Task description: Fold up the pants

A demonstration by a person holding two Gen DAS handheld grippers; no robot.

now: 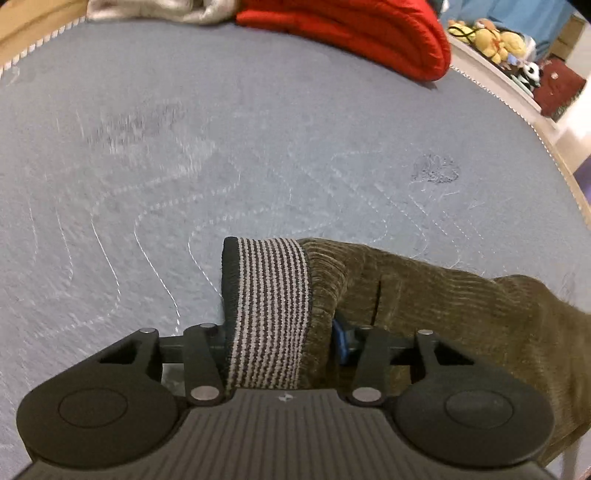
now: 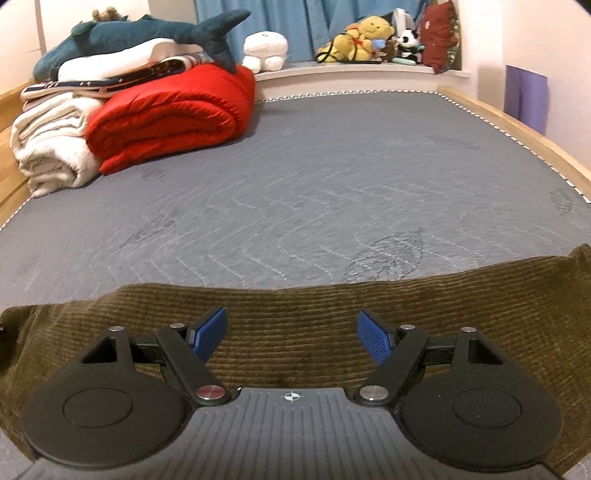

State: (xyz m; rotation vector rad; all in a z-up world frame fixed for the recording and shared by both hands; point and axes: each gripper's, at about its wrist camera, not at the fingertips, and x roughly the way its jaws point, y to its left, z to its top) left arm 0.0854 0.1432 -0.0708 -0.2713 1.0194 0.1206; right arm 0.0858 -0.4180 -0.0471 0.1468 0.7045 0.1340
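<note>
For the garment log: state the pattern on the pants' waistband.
Waistband: thin black-and-grey stripes; clearest in the left wrist view.

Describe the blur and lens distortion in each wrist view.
Left wrist view: mattress stitching smeared by motion blur, bed edge bowed by fisheye; striped waistband sharper. Right wrist view: mostly sharp, slight smear on the mattress; pants edge curves.

Red quilt (image 2: pixel 173 114), plush shark (image 2: pixel 147 35)

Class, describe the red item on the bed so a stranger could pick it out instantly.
Start at the grey mattress and look to its far left corner, where bedding is stacked. The red quilt lies there, rolled and puffy, beside a cream blanket. It is the only bright red thing in that stack.
</note>
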